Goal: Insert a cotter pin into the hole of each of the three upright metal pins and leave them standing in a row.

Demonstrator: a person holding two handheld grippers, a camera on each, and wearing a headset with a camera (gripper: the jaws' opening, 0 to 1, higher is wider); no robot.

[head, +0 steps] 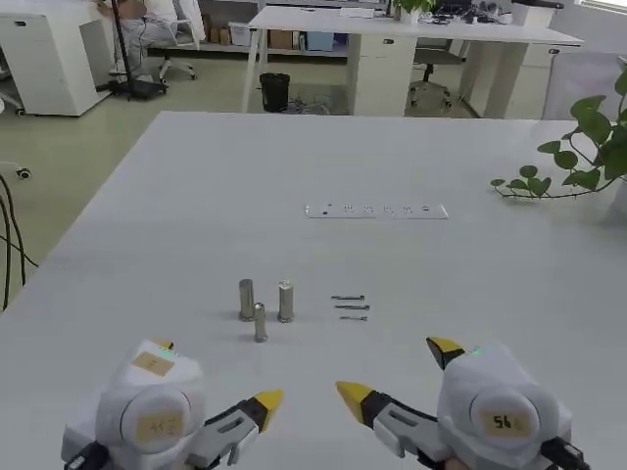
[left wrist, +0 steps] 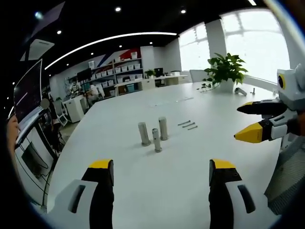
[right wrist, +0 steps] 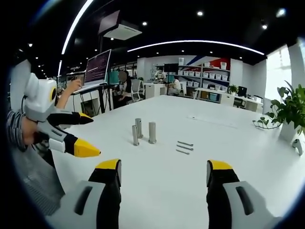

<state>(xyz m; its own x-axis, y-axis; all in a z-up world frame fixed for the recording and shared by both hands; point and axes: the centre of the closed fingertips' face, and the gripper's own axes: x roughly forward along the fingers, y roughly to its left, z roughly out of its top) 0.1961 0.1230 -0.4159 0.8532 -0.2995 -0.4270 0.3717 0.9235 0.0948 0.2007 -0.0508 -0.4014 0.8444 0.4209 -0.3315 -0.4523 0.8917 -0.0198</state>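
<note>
Three upright metal pins (head: pixel 263 307) stand in a tight cluster on the white table, also seen in the left gripper view (left wrist: pixel 153 134) and the right gripper view (right wrist: pixel 143 131). Three cotter pins (head: pixel 351 307) lie side by side just right of them, again at cotter pins (left wrist: pixel 188 125) and cotter pins (right wrist: pixel 184 147). My left gripper (left wrist: pixel 161 172) is open and empty, well short of the metal pins. My right gripper (right wrist: pixel 162 174) is open and empty too. In the head view the left gripper (head: pixel 216 377) and right gripper (head: pixel 392 370) sit near the table's front edge.
A white power strip (head: pixel 376 211) lies further back on the table (head: pixel 196 196). A potted plant (head: pixel 588 147) stands at the right edge. Desks, chairs and shelving fill the room behind, and a person works at a monitor (right wrist: pixel 97 67) off to the left.
</note>
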